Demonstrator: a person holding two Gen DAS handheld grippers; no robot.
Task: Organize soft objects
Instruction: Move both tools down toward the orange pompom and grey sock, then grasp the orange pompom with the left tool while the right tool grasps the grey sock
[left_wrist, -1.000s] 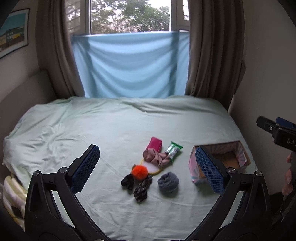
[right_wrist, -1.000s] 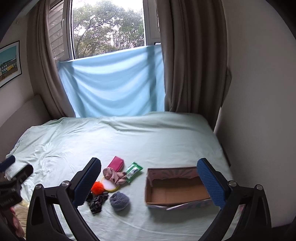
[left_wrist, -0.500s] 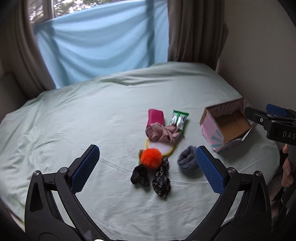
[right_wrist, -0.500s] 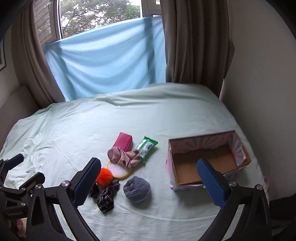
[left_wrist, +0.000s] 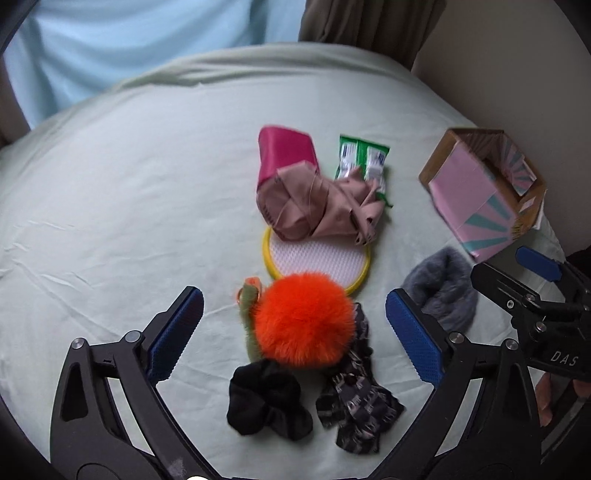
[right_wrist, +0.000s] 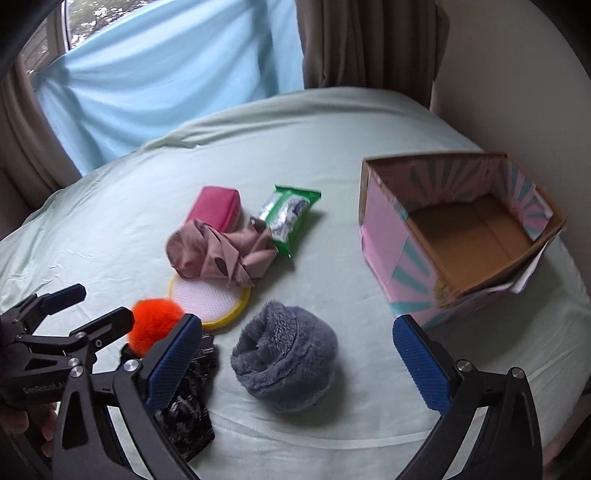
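Note:
Soft things lie in a cluster on the pale green bed. An orange pompom (left_wrist: 304, 319) sits between my open left gripper's (left_wrist: 293, 336) fingers. Below it lie a black scrunchie (left_wrist: 266, 400) and a patterned scrunchie (left_wrist: 356, 400). A grey fuzzy roll (right_wrist: 286, 350) lies between my open right gripper's (right_wrist: 297, 367) fingers, and also shows in the left wrist view (left_wrist: 441, 288). A dusty pink cloth (left_wrist: 317, 208) lies on a yellow-rimmed white pad (left_wrist: 316, 258). An open pink cardboard box (right_wrist: 461, 236) stands to the right, empty inside.
A magenta pouch (left_wrist: 284, 153) and a green wipes packet (left_wrist: 364, 160) lie behind the pink cloth. A wall (right_wrist: 517, 92) runs along the bed's right side. Curtains (right_wrist: 365, 44) and a blue sheet (right_wrist: 170, 70) hang behind the bed.
Both grippers have moved down and forward toward the cluster. The pompom now lies between the left fingers and the grey roll between the right fingers. Both stay open.

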